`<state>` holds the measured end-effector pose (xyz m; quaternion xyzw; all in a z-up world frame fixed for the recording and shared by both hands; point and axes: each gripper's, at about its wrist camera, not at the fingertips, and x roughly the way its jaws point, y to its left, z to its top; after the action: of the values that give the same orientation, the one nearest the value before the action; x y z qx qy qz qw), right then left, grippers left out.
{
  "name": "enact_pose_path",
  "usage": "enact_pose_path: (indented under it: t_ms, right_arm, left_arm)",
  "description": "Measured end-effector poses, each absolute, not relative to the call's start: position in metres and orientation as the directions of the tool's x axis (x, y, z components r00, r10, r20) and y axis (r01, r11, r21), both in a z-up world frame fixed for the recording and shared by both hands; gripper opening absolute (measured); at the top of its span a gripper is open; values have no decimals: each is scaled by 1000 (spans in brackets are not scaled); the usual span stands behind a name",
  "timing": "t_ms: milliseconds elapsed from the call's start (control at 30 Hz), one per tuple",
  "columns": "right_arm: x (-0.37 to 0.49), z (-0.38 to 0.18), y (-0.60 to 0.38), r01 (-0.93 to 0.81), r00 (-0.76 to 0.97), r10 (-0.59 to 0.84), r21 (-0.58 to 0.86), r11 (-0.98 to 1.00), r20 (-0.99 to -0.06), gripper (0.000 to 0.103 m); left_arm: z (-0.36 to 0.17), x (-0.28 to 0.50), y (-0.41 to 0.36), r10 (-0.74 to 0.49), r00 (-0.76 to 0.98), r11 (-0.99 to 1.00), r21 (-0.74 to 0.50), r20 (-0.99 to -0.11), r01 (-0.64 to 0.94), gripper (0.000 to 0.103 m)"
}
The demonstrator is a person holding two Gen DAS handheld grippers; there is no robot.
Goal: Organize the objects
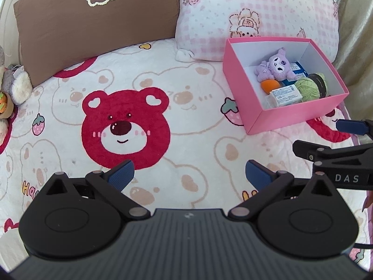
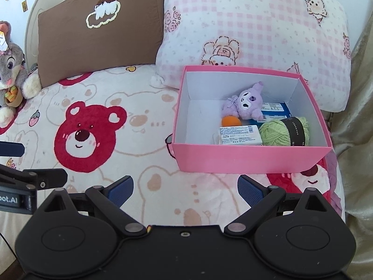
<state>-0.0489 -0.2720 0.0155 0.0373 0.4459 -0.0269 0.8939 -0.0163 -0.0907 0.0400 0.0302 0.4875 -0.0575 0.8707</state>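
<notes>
A pink box (image 1: 296, 119) (image 2: 251, 159) stands on the bear-print bedspread in front of the pink pillow. In it lie a purple plush toy (image 1: 277, 66) (image 2: 247, 103), an orange ball (image 1: 269, 86) (image 2: 230, 121), a green yarn ball (image 1: 307, 88) (image 2: 278, 133), a white carton (image 1: 285, 95) (image 2: 240, 135) and a blue carton (image 2: 275, 112). My left gripper (image 1: 190, 175) is open and empty over the bedspread, left of the box. My right gripper (image 2: 185, 190) is open and empty just in front of the box. The right gripper also shows at the right edge of the left wrist view (image 1: 331, 140).
A brown pillow (image 1: 93, 28) (image 2: 100, 32) and a pink checked pillow (image 1: 258, 14) (image 2: 256, 35) lean at the head of the bed. A grey rabbit plush (image 2: 11, 74) (image 1: 9, 86) sits at the far left. A beige curtain (image 2: 359, 116) hangs on the right.
</notes>
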Motion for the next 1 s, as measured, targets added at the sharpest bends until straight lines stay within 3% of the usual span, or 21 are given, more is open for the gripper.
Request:
enact_pose_path:
  t_ms: [1000]
  right_arm:
    - [-55,16,-277,153,576,-69,24,988,-815,98]
  left_arm:
    - [24,-10,-94,-6,508,991,64,-861,120,103]
